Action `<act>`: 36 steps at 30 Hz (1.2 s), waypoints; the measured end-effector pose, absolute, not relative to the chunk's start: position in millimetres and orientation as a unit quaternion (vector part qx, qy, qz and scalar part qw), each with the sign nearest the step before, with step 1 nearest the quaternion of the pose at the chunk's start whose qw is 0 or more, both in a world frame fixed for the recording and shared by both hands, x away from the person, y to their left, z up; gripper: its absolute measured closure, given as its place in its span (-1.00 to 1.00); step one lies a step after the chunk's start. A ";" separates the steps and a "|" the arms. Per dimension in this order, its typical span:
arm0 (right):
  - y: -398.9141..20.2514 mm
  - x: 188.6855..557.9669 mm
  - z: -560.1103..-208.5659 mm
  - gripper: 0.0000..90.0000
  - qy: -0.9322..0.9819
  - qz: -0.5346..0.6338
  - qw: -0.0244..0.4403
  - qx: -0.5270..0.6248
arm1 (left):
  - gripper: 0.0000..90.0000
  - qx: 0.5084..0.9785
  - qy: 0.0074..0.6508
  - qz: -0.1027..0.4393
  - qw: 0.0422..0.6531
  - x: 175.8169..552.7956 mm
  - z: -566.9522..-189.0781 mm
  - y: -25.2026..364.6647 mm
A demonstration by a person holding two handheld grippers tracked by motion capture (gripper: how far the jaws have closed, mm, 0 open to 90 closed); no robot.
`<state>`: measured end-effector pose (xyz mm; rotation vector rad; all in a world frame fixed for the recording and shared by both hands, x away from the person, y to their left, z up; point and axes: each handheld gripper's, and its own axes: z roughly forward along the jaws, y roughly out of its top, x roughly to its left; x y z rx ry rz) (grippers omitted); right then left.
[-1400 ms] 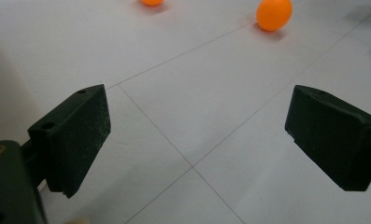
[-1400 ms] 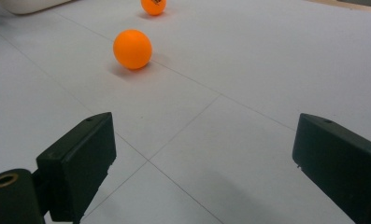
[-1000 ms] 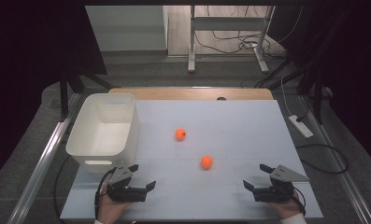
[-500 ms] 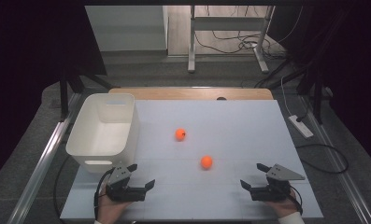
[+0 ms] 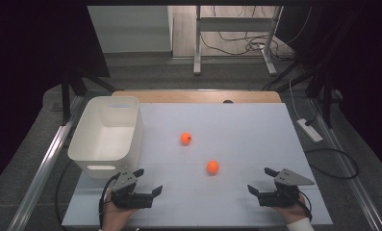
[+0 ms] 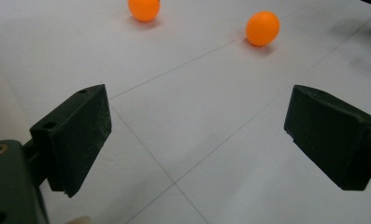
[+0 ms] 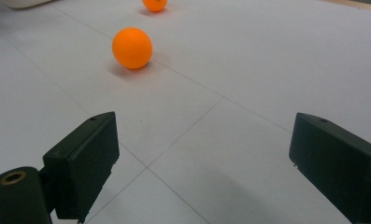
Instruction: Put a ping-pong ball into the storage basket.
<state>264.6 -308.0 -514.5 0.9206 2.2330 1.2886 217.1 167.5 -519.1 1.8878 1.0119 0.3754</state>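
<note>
orange ball (image 5: 212, 167) nearest the table's (image 5: 256, 125) front edge sits free, the second ball (image 5: 185, 138) farther back. right gripper (image 5: 265, 180) and left gripper (image 5: 147, 181) gape empty; straddle it squarely, close gently.

no text, label, brand, number or sign can be read anywhere here. the farther small round orange ball (image 5: 186, 138) carries a tiny dark mark on its right side in the high view, too small to tell what it is. the nearer small round orange ball (image 7: 132, 48) is plain, and the white rectangular plastic bin (image 5: 106, 163) bears no lettering on its walls.
</note>
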 end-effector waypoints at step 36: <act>-303.4 268.0 -514.4 -0.80 0.799 0.469 0.190 0.325 | -0.81 0.787 0.401 0.138 0.448 233.0 -510.9 144.0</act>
